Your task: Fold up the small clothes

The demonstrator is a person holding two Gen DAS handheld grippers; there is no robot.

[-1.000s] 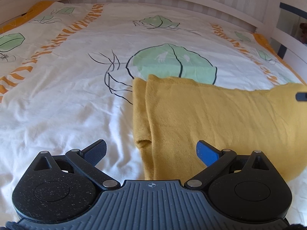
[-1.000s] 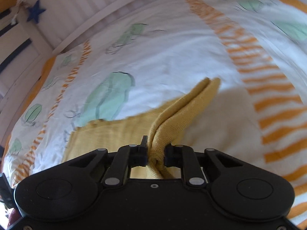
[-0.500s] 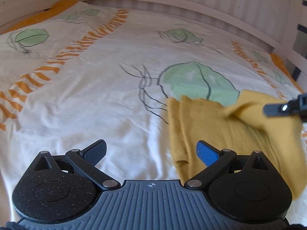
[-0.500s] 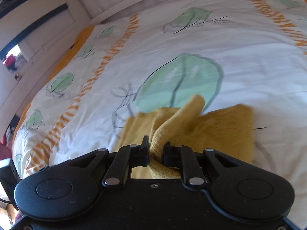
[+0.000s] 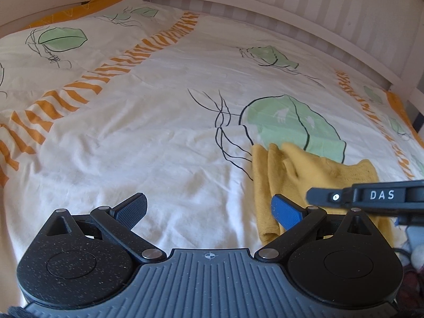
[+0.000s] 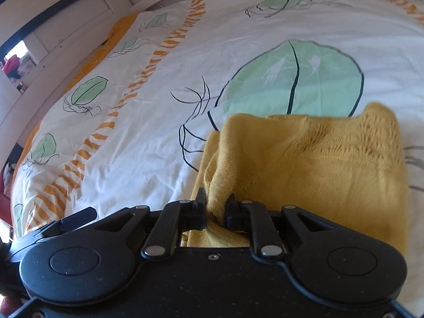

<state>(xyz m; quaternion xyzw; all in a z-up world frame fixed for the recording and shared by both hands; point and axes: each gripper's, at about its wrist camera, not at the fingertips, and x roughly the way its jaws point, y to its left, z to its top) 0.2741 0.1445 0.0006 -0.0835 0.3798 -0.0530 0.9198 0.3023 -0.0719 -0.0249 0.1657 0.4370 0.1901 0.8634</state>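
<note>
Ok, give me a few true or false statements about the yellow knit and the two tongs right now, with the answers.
1. The right tongs are shut on a bunch of the yellow knit. True.
2. The left tongs grip the knit too. False: they are open and hold nothing, with only the blue pad over the knit's edge.
3. The knit lies on a white bed cover printed with green leaves and orange stripes. True.
4. The knit lies flat in a single layer. False: it is doubled over, with a fold gathered in the right tongs.
5. The knit lies to the left of the left tongs. False: it is to their right.
</note>
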